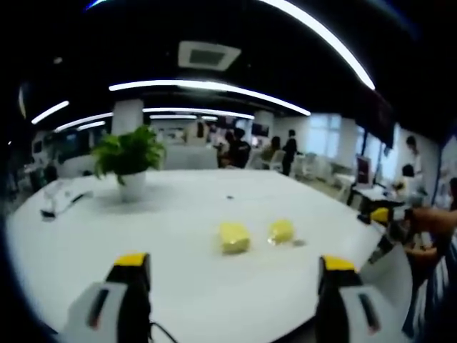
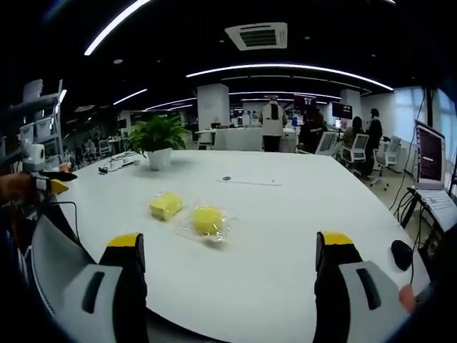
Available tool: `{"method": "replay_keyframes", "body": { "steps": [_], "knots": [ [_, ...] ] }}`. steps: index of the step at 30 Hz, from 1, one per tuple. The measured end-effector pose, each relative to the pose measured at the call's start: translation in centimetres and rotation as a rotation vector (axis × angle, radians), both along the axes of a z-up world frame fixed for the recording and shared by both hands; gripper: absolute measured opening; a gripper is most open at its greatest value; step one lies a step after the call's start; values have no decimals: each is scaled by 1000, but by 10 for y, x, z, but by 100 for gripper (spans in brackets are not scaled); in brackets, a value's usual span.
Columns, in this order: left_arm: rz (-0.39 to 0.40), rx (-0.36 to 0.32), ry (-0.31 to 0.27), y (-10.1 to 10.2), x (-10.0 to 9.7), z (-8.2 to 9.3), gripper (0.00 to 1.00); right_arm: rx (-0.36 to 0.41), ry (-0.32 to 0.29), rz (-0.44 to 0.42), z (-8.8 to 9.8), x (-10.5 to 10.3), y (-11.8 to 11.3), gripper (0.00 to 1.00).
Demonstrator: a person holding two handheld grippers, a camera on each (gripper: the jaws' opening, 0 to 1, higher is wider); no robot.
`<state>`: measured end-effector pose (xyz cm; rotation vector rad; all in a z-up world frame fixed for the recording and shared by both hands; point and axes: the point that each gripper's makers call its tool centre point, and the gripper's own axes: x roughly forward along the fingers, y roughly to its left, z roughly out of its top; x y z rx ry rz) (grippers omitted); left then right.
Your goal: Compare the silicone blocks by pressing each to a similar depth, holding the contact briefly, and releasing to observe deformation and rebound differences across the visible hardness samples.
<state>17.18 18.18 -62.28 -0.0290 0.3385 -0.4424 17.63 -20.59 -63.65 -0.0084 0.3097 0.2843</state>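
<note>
So both silicone blocks are sitting out on the big white bench [image 1: 193,286], untouched right now. In the left gripper view the larger-looking yellow block [image 1: 234,236] is just below the middle of the frame and the second yellow block [image 1: 281,230] is just to its right, close to it but apart. In the right gripper view the same pair sits left of centre: one yellow block [image 2: 166,206] is further up and left, and the other one [image 2: 208,220] is lower and nearer the middle, lying in what looks like a clear crinkly wrapper. The left hand-held gripper [image 1: 234,275] is released, its yellow-tipped jaws spread wide at the bottom of the frame with nothing between them, well short of the blocks. Same story for the right hand-held gripper [image 2: 230,254]: jaws wide apart, nothing gripped, blocks well ahead of it. A potted plant [image 1: 128,161] in a white pot stands at the left of the left gripper view, further back on the bench. There's a laptop [image 2: 432,179] at the right edge of the right gripper view and a dark mouse [image 2: 401,254] below it. As for labels or writing, I can't read any on the blocks or anywhere else, it's all too small and blurry.
</note>
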Motion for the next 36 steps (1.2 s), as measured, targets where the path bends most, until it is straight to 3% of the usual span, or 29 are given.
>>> {"method": "replay_keyframes", "body": {
  "steps": [9,17,36],
  "knots": [
    [17,15,-23,5,3,4,100,6,-25,28,5,1,10,96],
    [10,15,-17,5,3,3,100,1,20,27,-3,0,8,96],
    [25,-5,4,9,4,-2,100,8,28,40,-5,5,12,96]
  ]
}}
